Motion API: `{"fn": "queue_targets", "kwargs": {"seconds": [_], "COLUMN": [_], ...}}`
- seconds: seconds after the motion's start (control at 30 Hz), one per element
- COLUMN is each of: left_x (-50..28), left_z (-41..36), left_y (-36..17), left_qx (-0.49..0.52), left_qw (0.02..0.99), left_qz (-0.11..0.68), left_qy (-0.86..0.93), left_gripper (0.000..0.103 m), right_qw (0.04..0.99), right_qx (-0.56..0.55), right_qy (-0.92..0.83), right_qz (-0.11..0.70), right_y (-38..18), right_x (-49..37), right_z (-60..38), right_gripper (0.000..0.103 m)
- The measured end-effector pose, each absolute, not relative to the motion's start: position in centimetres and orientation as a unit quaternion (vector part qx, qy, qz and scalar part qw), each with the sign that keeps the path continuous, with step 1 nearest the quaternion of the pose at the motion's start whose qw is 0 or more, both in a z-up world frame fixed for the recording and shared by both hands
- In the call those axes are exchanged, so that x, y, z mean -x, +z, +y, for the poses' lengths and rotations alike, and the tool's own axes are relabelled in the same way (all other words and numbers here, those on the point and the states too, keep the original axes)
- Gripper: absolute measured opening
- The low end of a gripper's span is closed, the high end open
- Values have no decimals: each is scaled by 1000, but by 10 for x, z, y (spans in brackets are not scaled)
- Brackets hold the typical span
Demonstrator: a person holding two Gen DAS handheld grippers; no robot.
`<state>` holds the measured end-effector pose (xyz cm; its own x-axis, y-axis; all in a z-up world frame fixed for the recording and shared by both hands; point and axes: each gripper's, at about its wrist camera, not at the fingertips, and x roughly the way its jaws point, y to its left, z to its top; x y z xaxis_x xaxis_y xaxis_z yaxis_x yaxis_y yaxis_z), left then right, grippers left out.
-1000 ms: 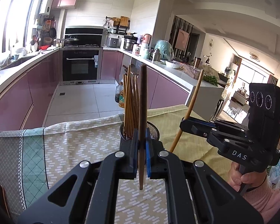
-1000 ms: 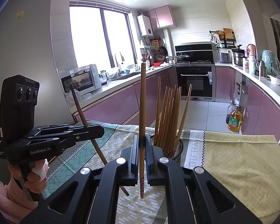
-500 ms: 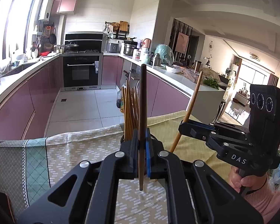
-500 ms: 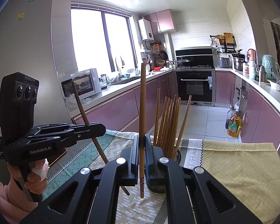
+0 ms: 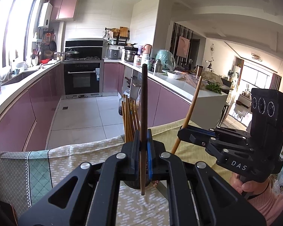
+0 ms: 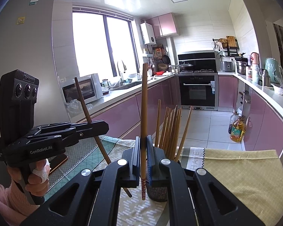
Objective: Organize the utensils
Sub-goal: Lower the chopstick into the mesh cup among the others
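Tablecloth (image 6: 245, 169): chopsticks (image 6: 169, 128) inside mesh holder (image 6: 157, 194)

Both held chopsticks now hang lower against the mesh holder (image 6: 157, 192): the dark chopstick (image 5: 143, 124) and the light chopstick (image 6: 144, 124) have their bottom tips level with its base, and the holder sits nearer both grippers.

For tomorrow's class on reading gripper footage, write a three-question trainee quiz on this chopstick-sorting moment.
1. True or false: the left gripper is shut on a dark chopstick.
2. The right gripper holds: A) a spoon B) a light chopstick C) nothing.
3. Fill in: the other chopsticks stand in a mesh ____ on the tablecloth.

Key: 1 true; 2 B; 3 holder.
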<state>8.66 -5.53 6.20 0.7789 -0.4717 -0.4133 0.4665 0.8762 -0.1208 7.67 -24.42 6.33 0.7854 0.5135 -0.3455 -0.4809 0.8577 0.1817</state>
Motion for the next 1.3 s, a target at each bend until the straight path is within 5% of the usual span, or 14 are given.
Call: {"fn": "queue_targets", "kwargs": {"seconds": [1.3], "left_x": [-102], "left_z": [-69], "left_y": [85], "left_qx": [26], "left_qw": [953], "left_qz": [193], "left_qy": [-231], "left_gripper": [7], "right_qw": [952], "right_qx": [-44], "right_qy": [247], "right_qz": [175], "right_y": [75], "right_x": [-99], "right_z": [-238], "right_gripper": [5]}}
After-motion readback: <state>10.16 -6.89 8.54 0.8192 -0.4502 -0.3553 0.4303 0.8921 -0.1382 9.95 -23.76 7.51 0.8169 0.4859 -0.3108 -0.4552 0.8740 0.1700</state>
